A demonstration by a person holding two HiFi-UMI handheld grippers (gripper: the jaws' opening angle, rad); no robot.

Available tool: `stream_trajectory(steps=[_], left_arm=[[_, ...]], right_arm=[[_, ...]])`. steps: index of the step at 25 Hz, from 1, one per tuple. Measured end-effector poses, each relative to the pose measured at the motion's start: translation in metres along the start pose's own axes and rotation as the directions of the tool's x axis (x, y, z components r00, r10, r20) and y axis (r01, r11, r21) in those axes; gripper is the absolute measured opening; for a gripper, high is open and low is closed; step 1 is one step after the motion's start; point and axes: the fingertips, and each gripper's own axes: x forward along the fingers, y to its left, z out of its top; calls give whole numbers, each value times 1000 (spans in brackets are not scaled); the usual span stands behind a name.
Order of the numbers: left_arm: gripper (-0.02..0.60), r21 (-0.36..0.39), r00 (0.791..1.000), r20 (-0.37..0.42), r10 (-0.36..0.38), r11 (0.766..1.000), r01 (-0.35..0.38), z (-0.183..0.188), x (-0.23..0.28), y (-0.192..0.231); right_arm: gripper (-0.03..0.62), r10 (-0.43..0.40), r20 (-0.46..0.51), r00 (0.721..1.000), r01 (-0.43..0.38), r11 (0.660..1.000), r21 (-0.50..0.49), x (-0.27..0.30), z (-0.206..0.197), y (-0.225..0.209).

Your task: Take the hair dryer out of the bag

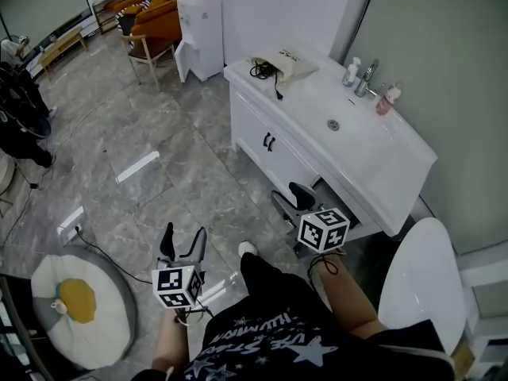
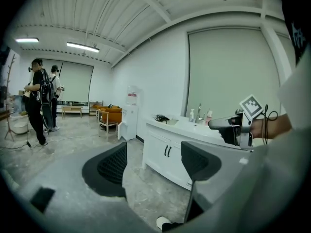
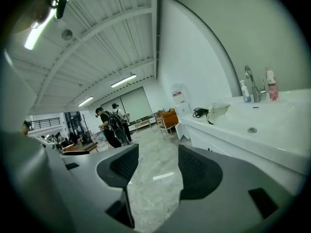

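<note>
- White vanity counter ran from ahead of R hand toward far upper left of the head view.
- Sink basin in it was empty; bottles and faucet stood at the wall side.
- Pale bag lay flat on the counter's far end, well apart from both grippers. Its mouth seemed to face the front edge.
- Black item at the mouth, prob. the hair dryer, was partly out, w/ cord trailing toward the counter's front edge. Its long axis couldn't be told.
- R gripper was just beside the counter front, jaws spread, nothing between them.
- L gripper was over the floor, further from the bag, jaws wide apart, nothing between them.
- Judgement: R hand is nearer; the reach goes fwd along the counter.
</note>
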Motion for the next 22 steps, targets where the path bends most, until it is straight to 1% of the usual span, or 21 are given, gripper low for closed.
stream_trajectory(steps=[3, 7, 11, 15, 17, 20, 22], left_arm=[[350, 9, 1000, -7, -8, 1000, 8, 17, 43, 10], [351, 10, 1000, -8, -8, 1000, 8, 45, 102, 24], [351, 19, 1000, -10, -21, 1000, 21, 71, 160, 26], [351, 19, 1000, -4, -20, 1000, 20, 88, 207, 34], [351, 15, 999, -18, -29, 999, 29, 94, 227, 36], [351, 37, 998, -38, -43, 998, 45, 99, 249, 39], [351, 38, 998, -45, -51, 998, 53, 104, 264, 42]], right_arm=[[247, -4, 6, 1000, 4, 999, 37, 38, 19, -29], [255, -19, -1, 1000, 19, 999, 37, 84, 50, -65], [259, -39, 16, 999, 38, 998, 53, 120, 80, -104], [259, -55, 19, 998, 53, 996, 77, 148, 94, -137], [259, -65, 20, 998, 63, 994, 93, 159, 98, -151], [259, -83, 21, 996, 80, 988, 134, 169, 101, -168], [258, -102, 23, 995, 97, 983, 157, 176, 103, -179]])
